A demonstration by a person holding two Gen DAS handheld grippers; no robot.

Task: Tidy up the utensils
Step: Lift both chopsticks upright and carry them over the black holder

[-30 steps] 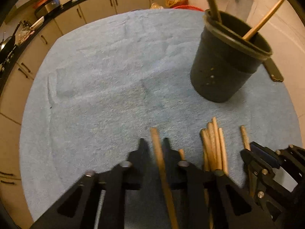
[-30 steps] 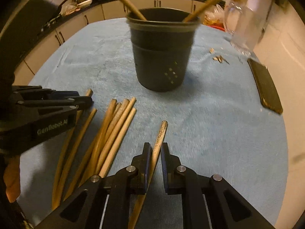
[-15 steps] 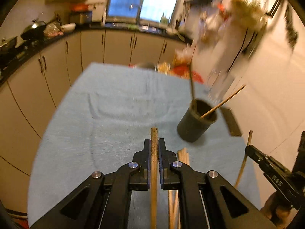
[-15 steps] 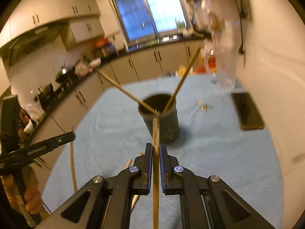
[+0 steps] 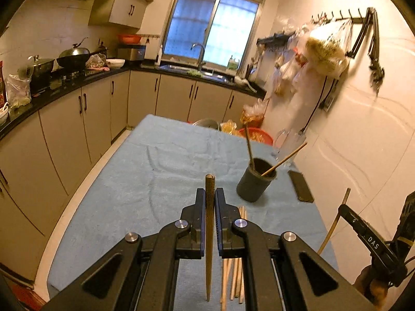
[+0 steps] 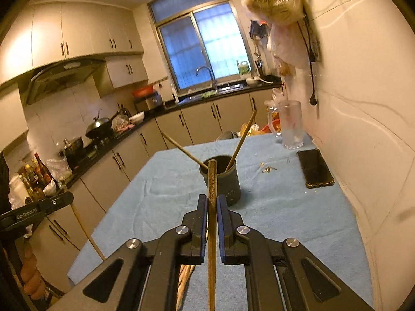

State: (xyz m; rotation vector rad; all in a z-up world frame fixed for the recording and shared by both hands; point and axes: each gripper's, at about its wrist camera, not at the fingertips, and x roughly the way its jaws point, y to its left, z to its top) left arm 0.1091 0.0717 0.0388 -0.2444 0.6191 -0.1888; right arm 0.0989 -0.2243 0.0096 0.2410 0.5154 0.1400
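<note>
Chopsticks: left claw (image 5: 209, 202) pinches one chopstick (image 5: 209, 223); right claw (image 6: 212, 207) pinches another (image 6: 212, 207); dark cup (image 6: 221, 178) stands ahead of both.

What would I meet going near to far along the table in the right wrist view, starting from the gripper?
right gripper with its jaws shut on a chopstick → dark utensil holder → glass pitcher at the far edge of the blue cloth.

"GenRobot.AI" on left gripper (image 6: 39, 211); "DAS" on right gripper (image 5: 373, 243).
</note>
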